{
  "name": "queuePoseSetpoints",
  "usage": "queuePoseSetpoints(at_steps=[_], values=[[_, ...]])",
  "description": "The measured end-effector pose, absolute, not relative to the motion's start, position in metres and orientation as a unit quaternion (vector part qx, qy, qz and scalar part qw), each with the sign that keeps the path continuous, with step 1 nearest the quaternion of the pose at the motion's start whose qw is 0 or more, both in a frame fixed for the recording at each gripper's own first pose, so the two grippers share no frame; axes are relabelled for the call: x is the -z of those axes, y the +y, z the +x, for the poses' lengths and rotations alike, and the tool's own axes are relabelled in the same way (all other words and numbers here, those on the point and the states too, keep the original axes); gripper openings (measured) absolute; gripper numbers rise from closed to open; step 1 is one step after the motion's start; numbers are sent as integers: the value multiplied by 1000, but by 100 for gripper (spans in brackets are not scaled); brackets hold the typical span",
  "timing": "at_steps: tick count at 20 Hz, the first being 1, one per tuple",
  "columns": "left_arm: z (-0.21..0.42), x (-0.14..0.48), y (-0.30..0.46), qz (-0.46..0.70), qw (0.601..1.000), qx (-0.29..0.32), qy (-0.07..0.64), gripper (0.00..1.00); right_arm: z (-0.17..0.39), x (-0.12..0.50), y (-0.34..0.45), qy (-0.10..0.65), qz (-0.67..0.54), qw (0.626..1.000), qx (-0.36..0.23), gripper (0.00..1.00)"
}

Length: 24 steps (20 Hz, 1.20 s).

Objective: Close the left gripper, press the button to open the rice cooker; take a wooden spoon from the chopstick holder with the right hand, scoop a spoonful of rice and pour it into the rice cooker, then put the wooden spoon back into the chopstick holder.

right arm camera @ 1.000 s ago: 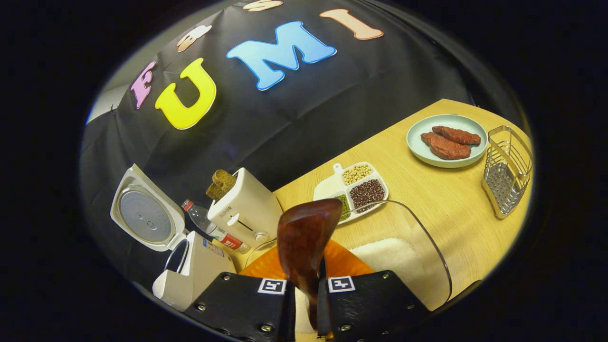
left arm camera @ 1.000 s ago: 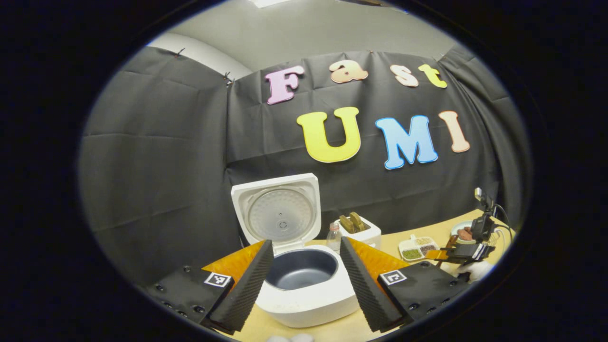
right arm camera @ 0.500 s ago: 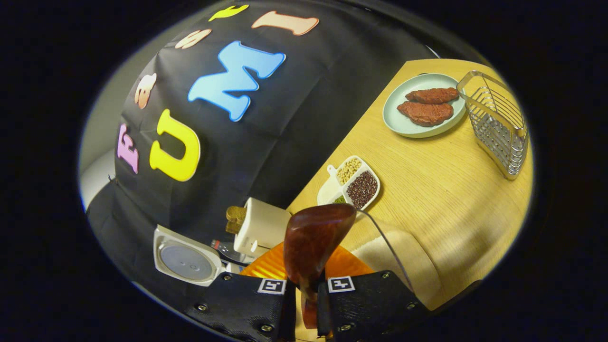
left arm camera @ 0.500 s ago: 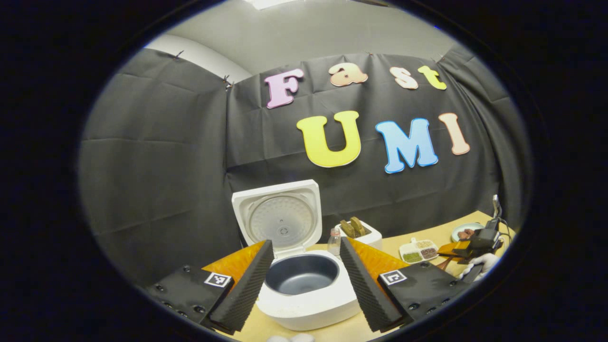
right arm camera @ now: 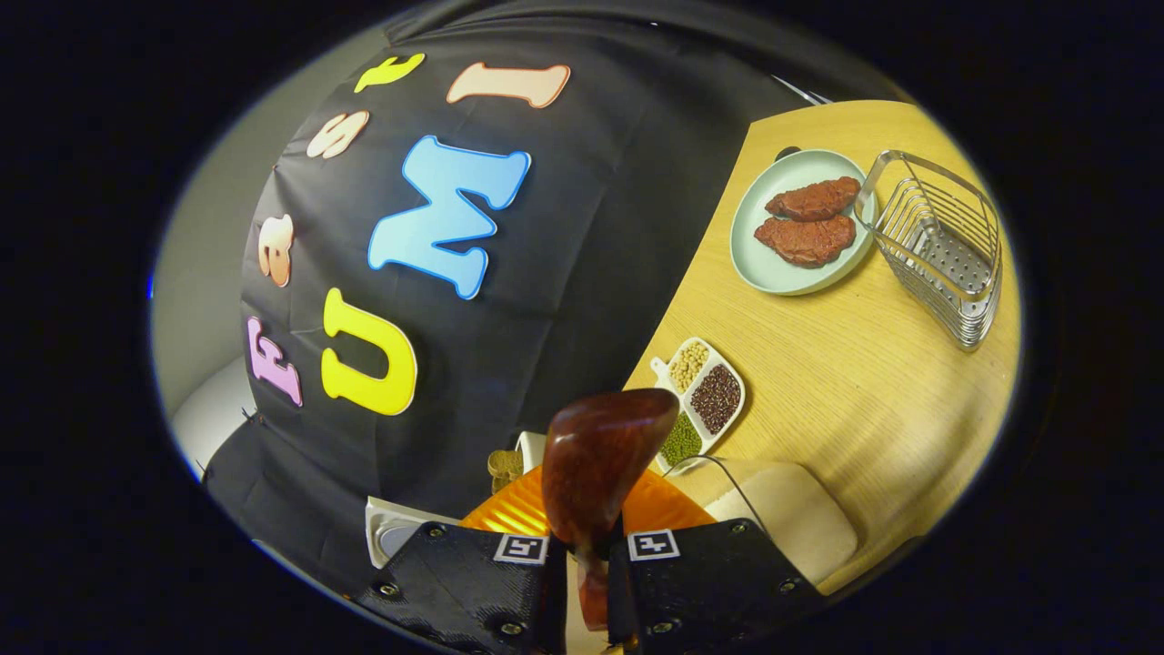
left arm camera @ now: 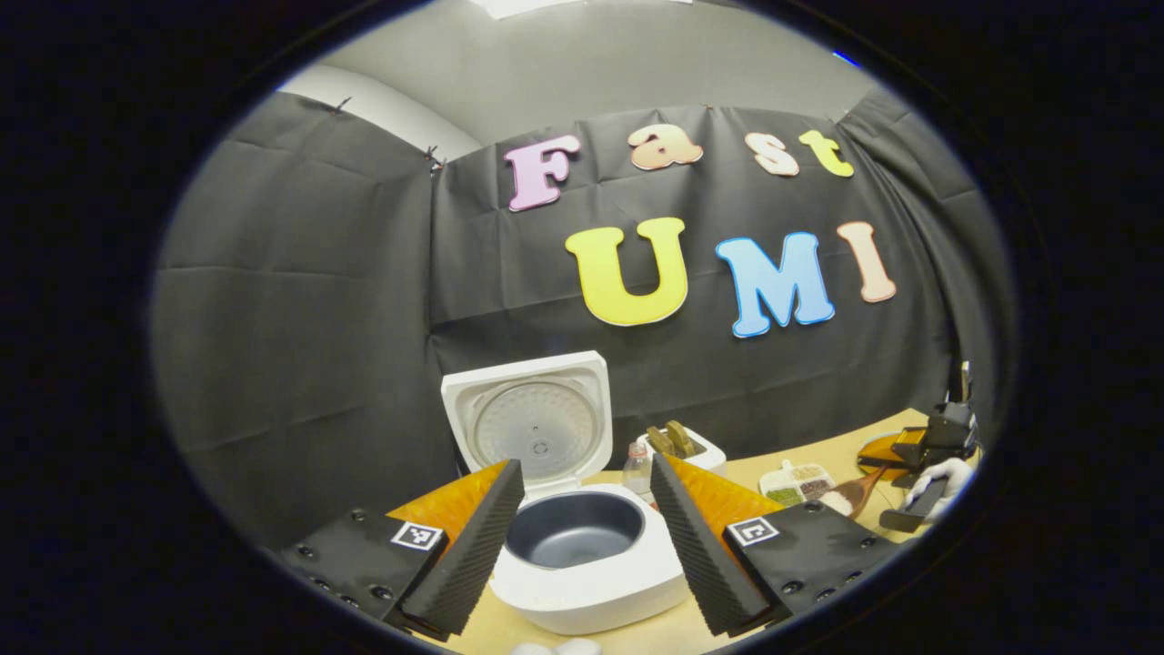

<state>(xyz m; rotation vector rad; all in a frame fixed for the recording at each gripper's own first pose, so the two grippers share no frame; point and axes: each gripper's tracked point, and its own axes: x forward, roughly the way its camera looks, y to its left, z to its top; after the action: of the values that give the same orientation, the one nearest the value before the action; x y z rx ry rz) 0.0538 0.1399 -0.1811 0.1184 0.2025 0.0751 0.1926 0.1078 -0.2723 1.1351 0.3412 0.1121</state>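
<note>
Probably a staged recording booth: black cloth wall [left arm camera: 300,300] behind a wooden table [right arm camera: 873,382] with kitchenware.

We see our left gripper [left arm camera: 587,528] built of black plates dotted with screws, each plate carrying a small square black-and-white marker. Our right gripper [right arm camera: 587,582] has the same screwed plates and markers. A white glove [left arm camera: 946,473] covers our hand on it.

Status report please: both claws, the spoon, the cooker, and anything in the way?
Left claw open, facing the rice cooker, lid up. Right claw shut on the wooden spoon. Rice on the spoon in the left gripper view. Nothing seen blocking the pot.
</note>
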Motion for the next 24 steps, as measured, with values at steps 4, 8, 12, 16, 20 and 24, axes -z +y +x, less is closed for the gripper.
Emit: queuePoseSetpoints(at_steps=[4,8,12,16,20,24], values=[[49,182,145,55,992,-40,102,99,195,246,102,143,550,821,-52,17],[41,186,153,56,992,-44,102,99,190,205,108,130,559,817,-61,17],[30,197,162,55,992,-45,105,99,191,159,135,121,577,804,-75,17],[19,207,176,53,991,-52,110,99,197,120,197,127,581,797,-106,17],[10,211,198,47,990,-75,113,98,206,105,286,152,577,789,-146,18],[-5,220,222,40,986,-104,121,99,209,129,381,188,552,792,-181,17]])
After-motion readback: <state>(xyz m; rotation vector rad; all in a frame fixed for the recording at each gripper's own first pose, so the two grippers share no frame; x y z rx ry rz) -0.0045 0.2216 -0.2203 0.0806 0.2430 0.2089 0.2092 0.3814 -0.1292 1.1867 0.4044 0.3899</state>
